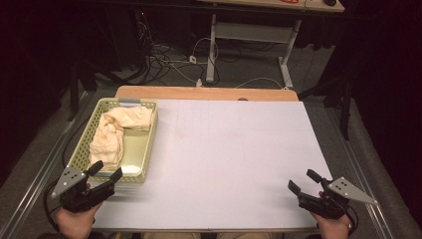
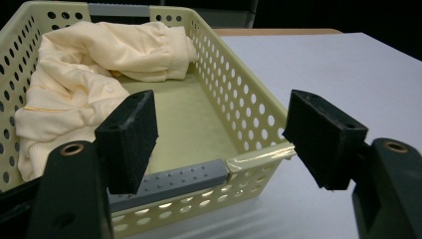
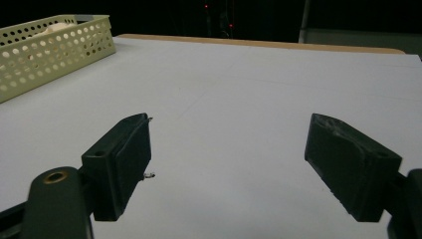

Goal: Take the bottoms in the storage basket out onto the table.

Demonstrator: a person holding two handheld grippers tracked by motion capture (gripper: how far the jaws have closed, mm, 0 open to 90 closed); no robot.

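Here, both grippers waited with jaws spread and empty at the near edge of the table [image 1: 239,149].

The perforated basket [image 1: 149,144] stood at the table's left side, and the cream garment [image 1: 112,134] lay crumpled inside it, against the far and left walls. It looked light, soft and limp, likely to sag and trail when lifted; a bunched fold would give the best hold. The left gripper [image 1: 105,171] hovered at the basket's near rim, the right gripper [image 1: 303,181] well apart.
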